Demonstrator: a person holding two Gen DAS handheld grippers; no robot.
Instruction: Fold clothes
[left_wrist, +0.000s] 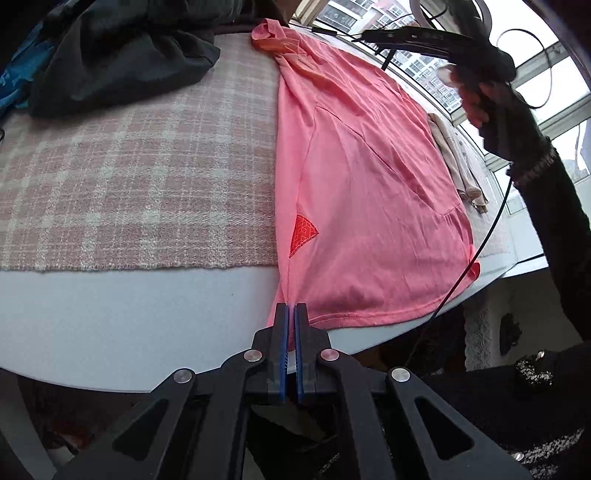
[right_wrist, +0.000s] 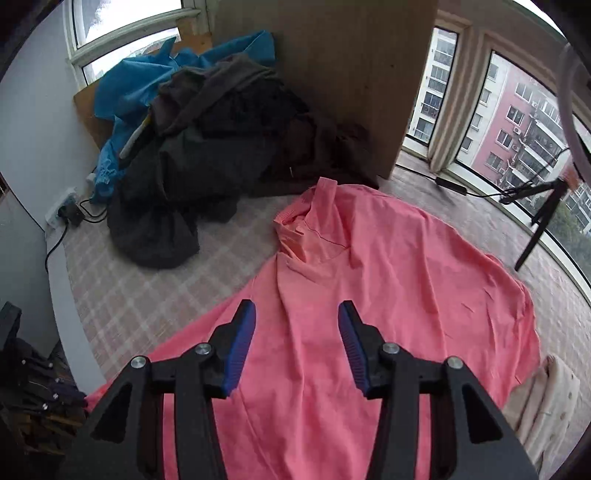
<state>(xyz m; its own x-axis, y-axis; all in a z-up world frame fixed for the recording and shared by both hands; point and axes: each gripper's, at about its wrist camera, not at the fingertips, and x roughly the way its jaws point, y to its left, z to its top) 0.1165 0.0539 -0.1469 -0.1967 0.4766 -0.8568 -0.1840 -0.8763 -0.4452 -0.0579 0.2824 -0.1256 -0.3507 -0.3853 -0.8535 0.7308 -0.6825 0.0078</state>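
Observation:
A pink T-shirt (left_wrist: 362, 184) lies spread on the checked cloth of the table, collar at the far end and hem at the near edge. My left gripper (left_wrist: 291, 310) is shut on the shirt's near hem corner at the table's front edge. My right gripper (right_wrist: 297, 314) is open and empty, held above the middle of the pink T-shirt (right_wrist: 369, 295). In the left wrist view the right gripper (left_wrist: 402, 37) shows held high above the shirt's far side by a hand in a dark sleeve.
A pile of dark clothes (right_wrist: 199, 155) and a blue garment (right_wrist: 125, 85) lie at the far end of the table. A beige folded garment (right_wrist: 546, 402) lies beside the shirt. A cardboard panel (right_wrist: 332, 74) stands behind. Windows run along one side.

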